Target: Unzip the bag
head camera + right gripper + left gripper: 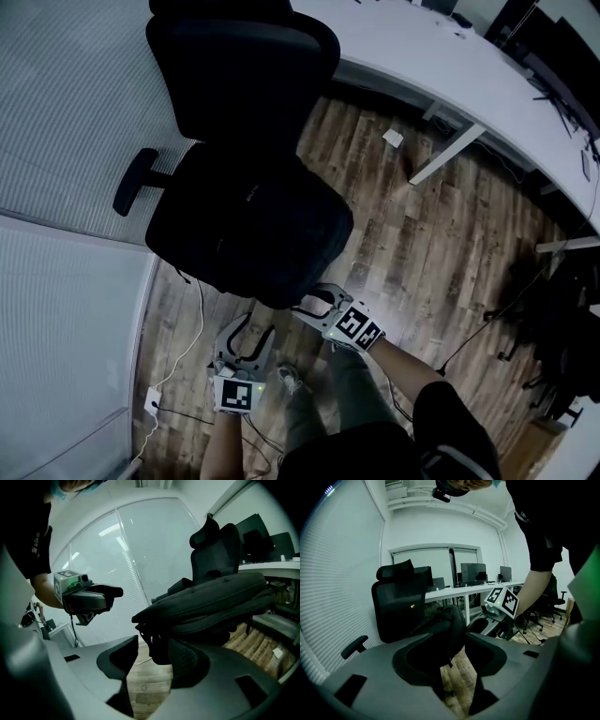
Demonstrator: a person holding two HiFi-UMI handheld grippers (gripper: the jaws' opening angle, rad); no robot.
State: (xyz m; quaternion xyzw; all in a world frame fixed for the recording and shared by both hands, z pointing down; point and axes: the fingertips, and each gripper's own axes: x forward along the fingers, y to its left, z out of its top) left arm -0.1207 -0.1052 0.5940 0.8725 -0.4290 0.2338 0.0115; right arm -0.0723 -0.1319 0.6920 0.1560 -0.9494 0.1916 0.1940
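Observation:
A black bag lies flat on the seat of a black office chair. My right gripper is at the bag's near corner. In the right gripper view its jaws stand open, the bag corner with its zip pulls just ahead and close to the right pad. My left gripper hovers lower, short of the bag's near edge, open with nothing between its fingers. In the left gripper view the bag shows beyond the jaws, and the right gripper is to its right.
A white desk curves across the back right, its slanted leg on the wood floor. A small white box lies by it. A white cable and a power strip lie at the left. Blinds cover the left wall.

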